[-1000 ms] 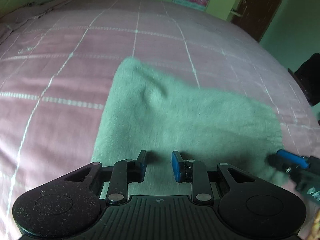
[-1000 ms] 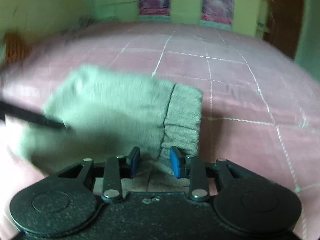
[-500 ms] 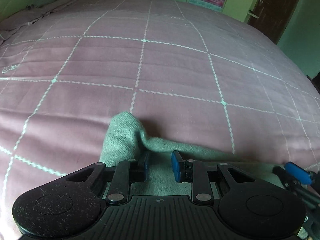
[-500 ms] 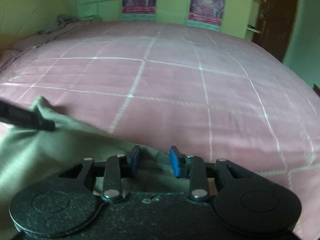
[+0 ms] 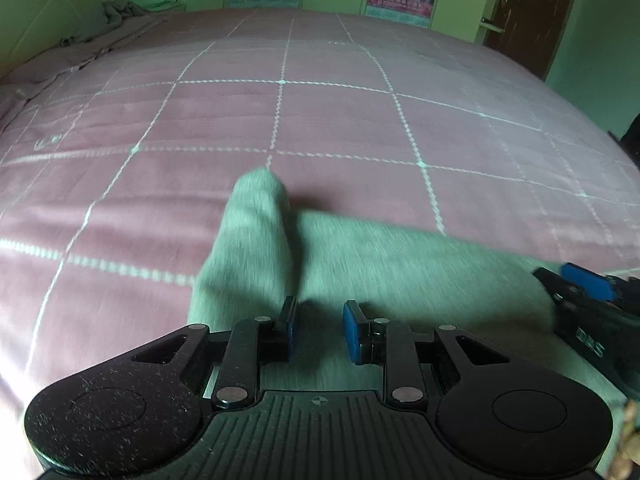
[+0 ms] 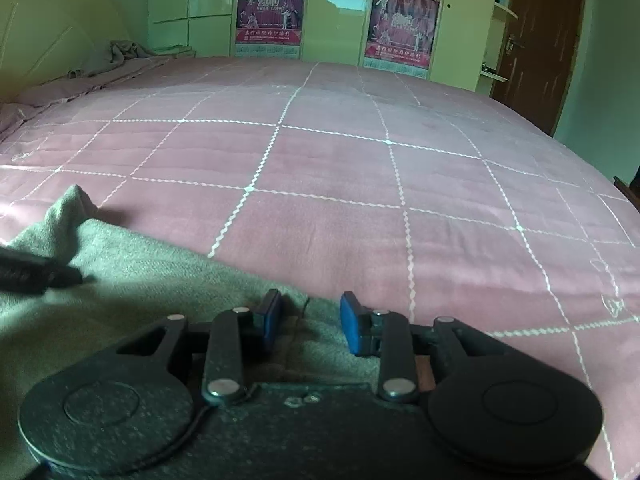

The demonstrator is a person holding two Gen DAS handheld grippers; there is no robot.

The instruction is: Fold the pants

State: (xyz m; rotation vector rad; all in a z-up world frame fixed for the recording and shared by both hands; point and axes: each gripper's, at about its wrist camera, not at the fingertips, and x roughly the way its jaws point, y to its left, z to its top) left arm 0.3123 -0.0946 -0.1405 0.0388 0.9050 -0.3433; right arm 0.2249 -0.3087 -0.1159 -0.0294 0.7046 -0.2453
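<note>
Grey-green pants (image 5: 400,264) lie on the pink checked bedspread (image 5: 320,120), with one corner standing up in a hump (image 5: 256,208). My left gripper (image 5: 318,328) sits low over the near part of the cloth, jaws open with a gap between the blue pads. The right gripper's blue tip shows at the right edge (image 5: 588,280). In the right wrist view the pants (image 6: 140,280) fill the lower left, and my right gripper (image 6: 308,320) is open over the waistband seam. The left gripper's black finger (image 6: 36,272) rests on the cloth at the left.
The bedspread (image 6: 360,180) stretches far ahead. A crumpled blanket (image 6: 124,50) lies at the far left by the wall. Green cupboards with posters (image 6: 272,12) stand behind the bed, and a brown door (image 6: 540,40) is at the right.
The pants were held up and spread out a second ago, then came down onto the bed. Both grippers now sit lower and nearer the bed, with more cloth showing than half a second ago.
</note>
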